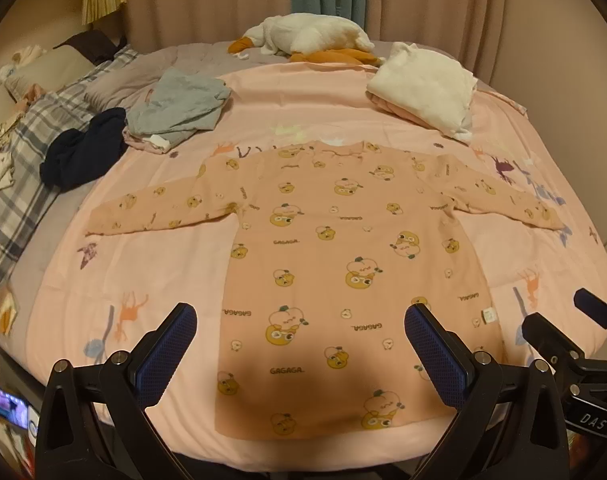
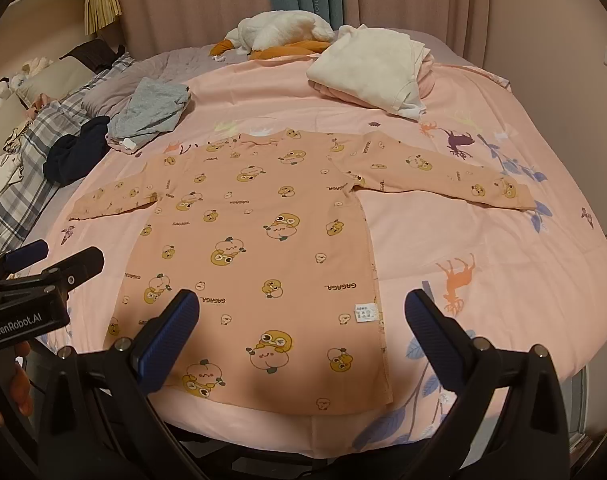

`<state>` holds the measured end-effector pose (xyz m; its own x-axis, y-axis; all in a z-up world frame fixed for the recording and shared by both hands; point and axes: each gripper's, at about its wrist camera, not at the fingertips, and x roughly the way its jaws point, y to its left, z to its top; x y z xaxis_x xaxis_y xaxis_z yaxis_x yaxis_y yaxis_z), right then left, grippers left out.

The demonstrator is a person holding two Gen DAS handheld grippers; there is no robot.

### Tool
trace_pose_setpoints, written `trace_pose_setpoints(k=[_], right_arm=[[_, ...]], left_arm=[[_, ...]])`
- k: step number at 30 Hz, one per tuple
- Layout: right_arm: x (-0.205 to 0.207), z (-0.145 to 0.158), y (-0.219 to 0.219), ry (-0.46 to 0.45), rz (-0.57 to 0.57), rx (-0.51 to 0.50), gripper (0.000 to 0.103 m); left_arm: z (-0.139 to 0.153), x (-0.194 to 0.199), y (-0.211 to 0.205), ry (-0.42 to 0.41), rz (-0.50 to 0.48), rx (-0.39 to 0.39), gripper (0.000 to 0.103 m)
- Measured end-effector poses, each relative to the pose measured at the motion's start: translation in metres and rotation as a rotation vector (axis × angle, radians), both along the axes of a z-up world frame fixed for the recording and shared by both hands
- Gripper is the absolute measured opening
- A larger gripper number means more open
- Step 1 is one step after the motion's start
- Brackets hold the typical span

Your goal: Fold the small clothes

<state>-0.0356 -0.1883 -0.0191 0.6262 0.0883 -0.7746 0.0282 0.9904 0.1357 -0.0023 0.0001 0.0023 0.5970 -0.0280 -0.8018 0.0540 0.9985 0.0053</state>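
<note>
Long-sleeved peach top (image 1: 335, 264) lying flat on the pink bedsheet (image 1: 143, 264), sleeves spread; left gripper (image 1: 299, 354) and right gripper (image 2: 301, 340) hovering near its hem, jaws wide and empty. Advisably, each is taking one sleeve first, folding inward squarely.

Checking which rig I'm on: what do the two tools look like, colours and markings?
Both match: the left tool and right tool have black plastic frames with silver bolts and two fingers faced with blue textured pads. The left tool's body reads "GenRobot.AI" in the right wrist view; the right tool's reads "DAS". No cables or sleeves visible.
</note>
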Motion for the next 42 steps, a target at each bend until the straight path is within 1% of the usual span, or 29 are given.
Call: trace_pose_setpoints(k=[28,42], right_arm=[[-0.0019,0.0013,0.0076,0.002,0.002,0.009,0.103],[-0.0004,-0.0057,0.0061,0.013,0.000,0.018,0.103]], left_arm=[[-0.0018,0.0005,-0.0018,0.007,-0.006,-0.001,0.103],[-0.0059,0.0019,-0.0044,0.018,-0.011,0.002,0.103]])
